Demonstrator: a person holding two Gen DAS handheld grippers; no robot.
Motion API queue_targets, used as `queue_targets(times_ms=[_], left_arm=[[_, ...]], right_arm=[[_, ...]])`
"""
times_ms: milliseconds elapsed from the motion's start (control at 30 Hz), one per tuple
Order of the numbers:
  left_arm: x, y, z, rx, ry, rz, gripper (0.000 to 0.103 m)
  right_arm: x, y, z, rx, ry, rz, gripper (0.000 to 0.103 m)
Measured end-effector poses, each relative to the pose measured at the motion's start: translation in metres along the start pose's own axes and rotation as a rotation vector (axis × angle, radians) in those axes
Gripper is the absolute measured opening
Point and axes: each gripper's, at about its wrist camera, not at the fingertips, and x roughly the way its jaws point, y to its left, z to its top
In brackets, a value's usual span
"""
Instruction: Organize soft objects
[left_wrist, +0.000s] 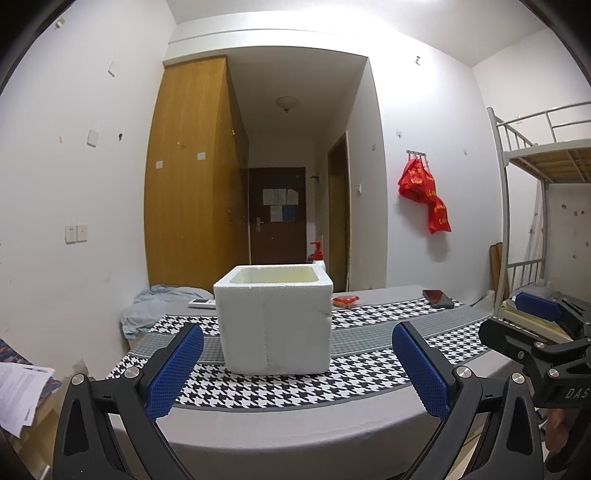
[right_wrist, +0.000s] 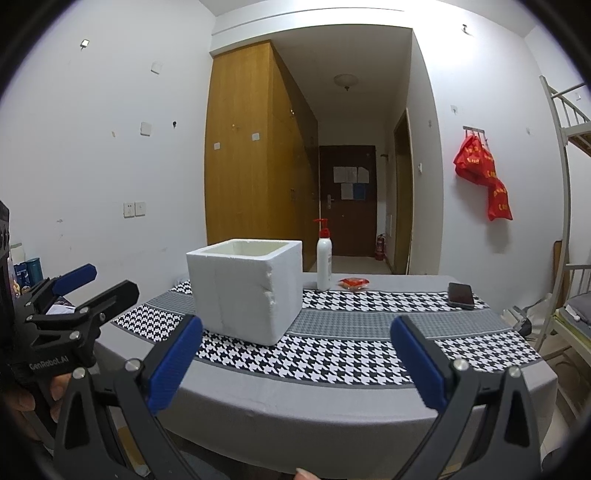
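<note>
White foam box (left_wrist: 275, 317) sits open-topped mid-table as the likely bin; red packet (right_wrist: 354, 283) lies behind it. Left gripper (left_wrist: 297, 369) and right gripper (right_wrist: 295, 363) hover wide apart, empty, ready to reach.

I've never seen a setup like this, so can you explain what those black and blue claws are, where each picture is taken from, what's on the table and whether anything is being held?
The claws are two hand-held grippers; a person carries one in each hand. Each has a camera looking forward along its blue-padded fingers. One picture comes from the left gripper, the other from the right gripper; each also catches the other gripper at its edge. Both are open and hold nothing. On the table, on a checked cloth, stands an open white foam box. Behind it are a white pump bottle, a small red packet and a phone. A crumpled blue cloth lies at the far left.
</note>
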Motion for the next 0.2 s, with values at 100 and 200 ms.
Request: queue_targets(times_ms=[100,200], left_arm=[[0.0,0.0,0.0002,-0.001,0.001,0.0,0.102],[0.0001,0.0001,0.0007,-0.003,0.001,0.001,0.102]], right_arm=[[0.0002,0.0001,-0.0002,-0.001,0.0,0.0,0.103],[0.0009,0.0001,-0.0001,-0.001,0.001,0.001,0.103]])
